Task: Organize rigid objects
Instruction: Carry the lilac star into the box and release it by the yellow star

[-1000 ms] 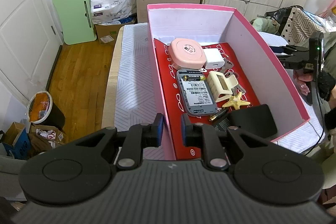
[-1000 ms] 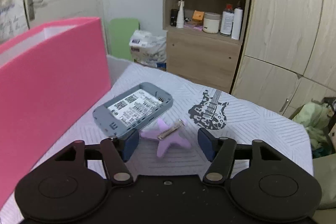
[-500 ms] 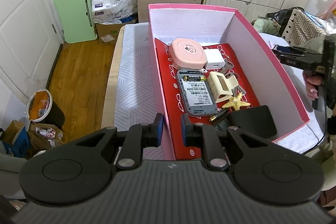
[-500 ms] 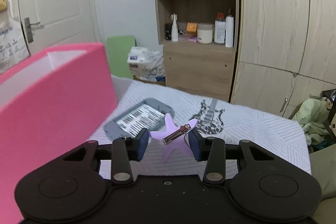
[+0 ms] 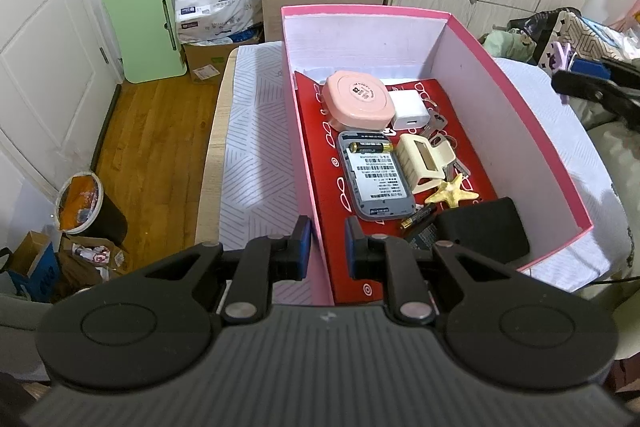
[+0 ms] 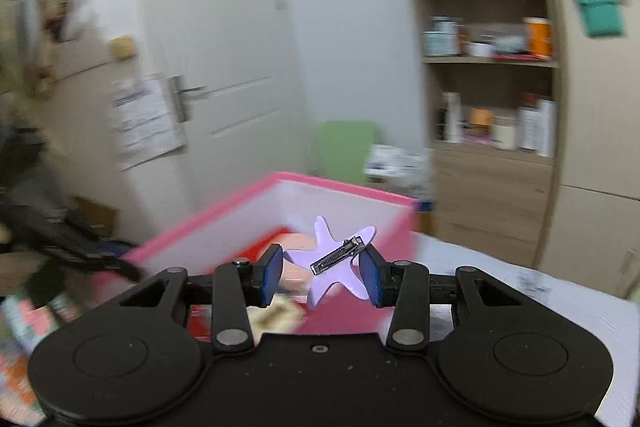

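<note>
My right gripper (image 6: pixel 322 277) clamps the purple star hair clip (image 6: pixel 334 261) in the air beside the pink box (image 6: pixel 352 195); my left gripper (image 5: pixel 325 247) pinches its near wall.

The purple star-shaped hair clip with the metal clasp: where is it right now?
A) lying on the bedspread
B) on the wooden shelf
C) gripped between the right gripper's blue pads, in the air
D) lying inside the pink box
C: the purple star-shaped hair clip sits clamped in the right gripper, lifted above the pink box.
</note>
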